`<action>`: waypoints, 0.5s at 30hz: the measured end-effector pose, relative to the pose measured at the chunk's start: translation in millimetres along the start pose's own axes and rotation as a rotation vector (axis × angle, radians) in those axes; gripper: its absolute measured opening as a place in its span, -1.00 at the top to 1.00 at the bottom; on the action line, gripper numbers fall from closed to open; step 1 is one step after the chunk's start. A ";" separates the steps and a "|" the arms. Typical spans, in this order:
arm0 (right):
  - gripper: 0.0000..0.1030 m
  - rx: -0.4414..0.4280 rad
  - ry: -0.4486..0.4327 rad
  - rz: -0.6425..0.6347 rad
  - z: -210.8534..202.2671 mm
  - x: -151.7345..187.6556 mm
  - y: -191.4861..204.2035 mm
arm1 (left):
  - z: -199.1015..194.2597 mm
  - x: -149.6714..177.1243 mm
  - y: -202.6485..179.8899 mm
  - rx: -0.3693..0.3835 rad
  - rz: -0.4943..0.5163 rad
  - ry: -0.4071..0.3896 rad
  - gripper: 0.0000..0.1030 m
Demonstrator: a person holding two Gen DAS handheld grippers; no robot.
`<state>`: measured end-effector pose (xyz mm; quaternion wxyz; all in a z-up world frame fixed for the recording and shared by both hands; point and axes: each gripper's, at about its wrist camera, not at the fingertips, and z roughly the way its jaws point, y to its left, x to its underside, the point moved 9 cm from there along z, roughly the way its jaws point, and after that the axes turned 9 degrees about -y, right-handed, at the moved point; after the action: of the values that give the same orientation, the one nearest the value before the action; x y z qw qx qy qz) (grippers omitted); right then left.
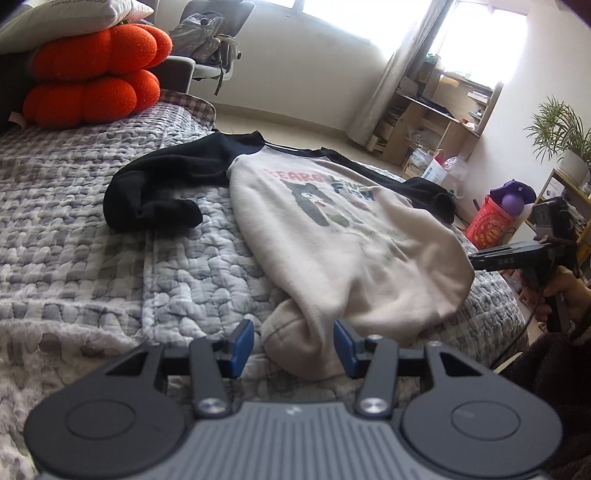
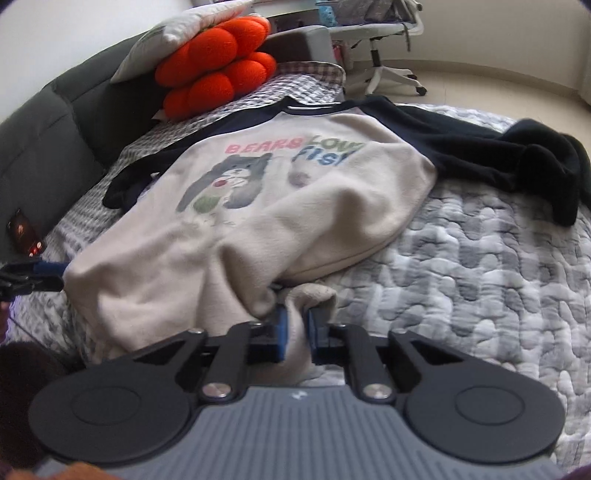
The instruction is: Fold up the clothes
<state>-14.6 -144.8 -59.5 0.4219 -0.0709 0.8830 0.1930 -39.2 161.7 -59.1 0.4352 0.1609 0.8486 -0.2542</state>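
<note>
A cream sweatshirt (image 1: 332, 236) with a bear print and dark navy sleeves lies face up on the quilted bed (image 1: 92, 229), collar away from me. In the left wrist view, my left gripper (image 1: 293, 345) stands open around the bunched near hem corner, with a sliver of quilt showing beside the left pad. The right wrist view shows my right gripper (image 2: 297, 328) shut on a fold of the sweatshirt (image 2: 295, 206) hem, blue pads pinching the cream cloth. The right gripper (image 1: 474, 260) also shows at the hem's right edge, and the left gripper (image 2: 55, 275) at its left edge.
Orange cushions (image 1: 92, 77) and a white pillow (image 1: 66, 14) are stacked at the head of the bed. A phone (image 2: 24, 232) lies by the dark headboard. An office chair (image 2: 384, 55), a shelf (image 1: 436, 110), a plant (image 1: 561, 129) and a red bag (image 1: 491, 221) stand on the floor beyond.
</note>
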 end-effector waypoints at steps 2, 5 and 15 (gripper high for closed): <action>0.80 -0.013 -0.024 0.013 -13.4 -5.4 5.6 | -1.9 1.9 -0.4 0.011 0.006 0.001 0.05; 0.82 -0.017 -0.074 0.036 -40.2 -16.8 11.4 | -3.2 4.3 -4.4 0.031 0.030 0.006 0.05; 0.88 0.049 -0.204 0.034 -113.6 -44.2 3.9 | 6.6 3.4 -26.9 0.063 0.145 0.019 0.05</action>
<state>-69.2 -188.4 40.4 0.5080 -0.0256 0.8410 0.1846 -50.2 136.1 -57.3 0.4390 0.2382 0.8304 -0.2470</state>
